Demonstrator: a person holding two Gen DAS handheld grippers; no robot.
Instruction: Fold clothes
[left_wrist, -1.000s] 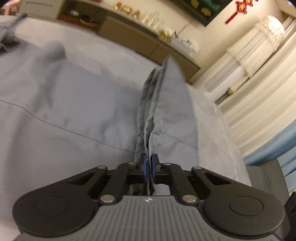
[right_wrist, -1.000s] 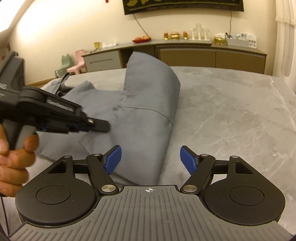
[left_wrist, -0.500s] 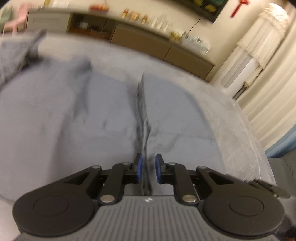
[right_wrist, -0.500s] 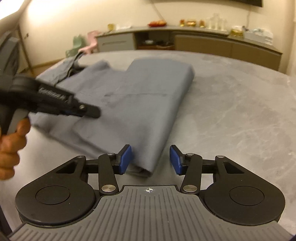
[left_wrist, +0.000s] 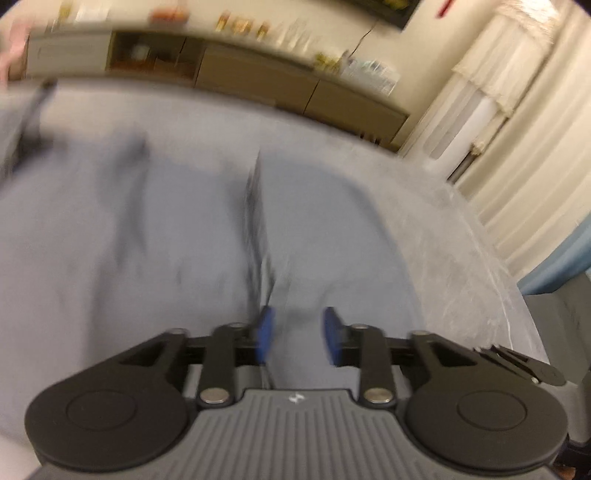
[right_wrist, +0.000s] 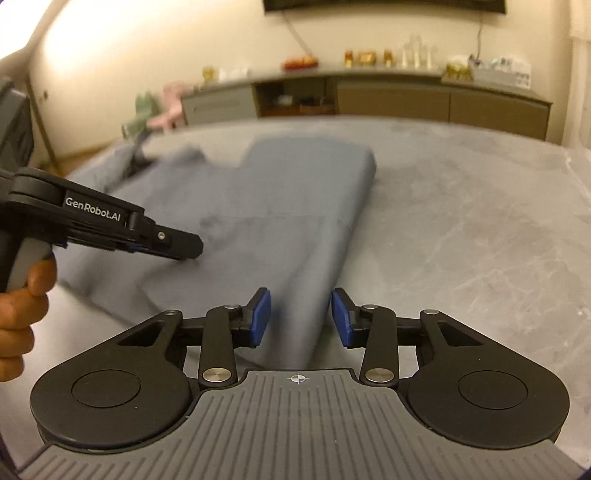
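Note:
A grey-blue garment (right_wrist: 295, 206) lies partly folded on the grey marbled table (right_wrist: 480, 229). It also fills the left wrist view (left_wrist: 147, 240), where a raised crease (left_wrist: 256, 221) runs away from the fingers. My left gripper (left_wrist: 298, 338) is open just above the cloth, the crease beside its left pad (left_wrist: 266, 332). It shows from the side in the right wrist view (right_wrist: 181, 247). My right gripper (right_wrist: 301, 317) is open, with the near folded edge of the garment between its pads.
A long low sideboard (right_wrist: 388, 99) with small items stands along the far wall. Pale curtains (left_wrist: 524, 147) hang at the right in the left wrist view. A dark chair edge (right_wrist: 14, 122) is at far left. Bare table lies to the garment's right.
My left gripper has opened and let go of the pinched cloth fold, which has dropped flat onto the table. My right gripper has narrowed slightly and come lower over the near garment edge.

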